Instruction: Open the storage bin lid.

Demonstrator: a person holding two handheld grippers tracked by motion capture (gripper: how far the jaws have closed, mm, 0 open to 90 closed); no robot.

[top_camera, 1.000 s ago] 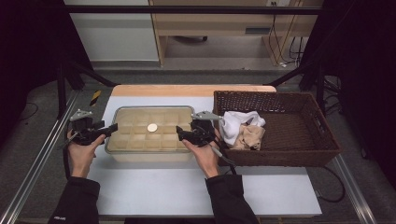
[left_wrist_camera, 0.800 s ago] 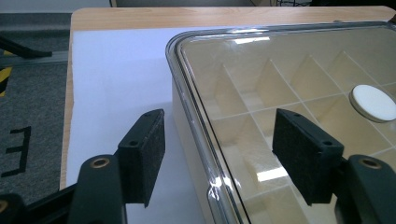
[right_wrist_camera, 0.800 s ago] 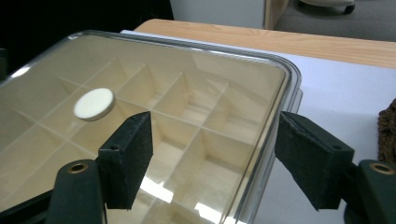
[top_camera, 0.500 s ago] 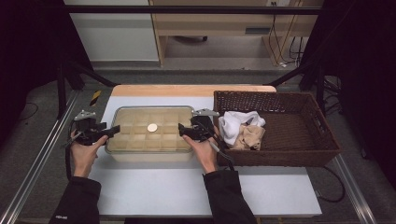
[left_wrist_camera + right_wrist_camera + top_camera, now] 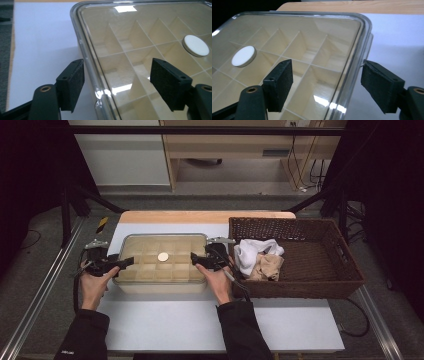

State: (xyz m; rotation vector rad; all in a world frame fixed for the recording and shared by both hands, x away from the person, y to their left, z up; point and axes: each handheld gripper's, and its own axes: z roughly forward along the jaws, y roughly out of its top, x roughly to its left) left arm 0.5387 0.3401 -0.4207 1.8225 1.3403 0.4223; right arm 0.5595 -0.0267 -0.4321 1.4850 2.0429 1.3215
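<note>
- The clear-lidded divided box (image 5: 161, 264) sits mid-tabletop (image 5: 200, 320), with a wicker basket (image 5: 320, 270) just beside its right end.
- Left tool (image 5: 125, 262) is spread wide, astride the box's left rim.
- Right tool (image 5: 196, 260) is equally wide across the right rim.
- Bare tabletop lies in front of the box.
- The gripper views show the lid's raised lip (image 5: 87, 57) and a white disc (image 5: 243, 56).

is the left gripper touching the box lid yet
Apart. The left gripper view shows the left gripper open, its pads straddling the lid rim with gaps both sides.
</note>
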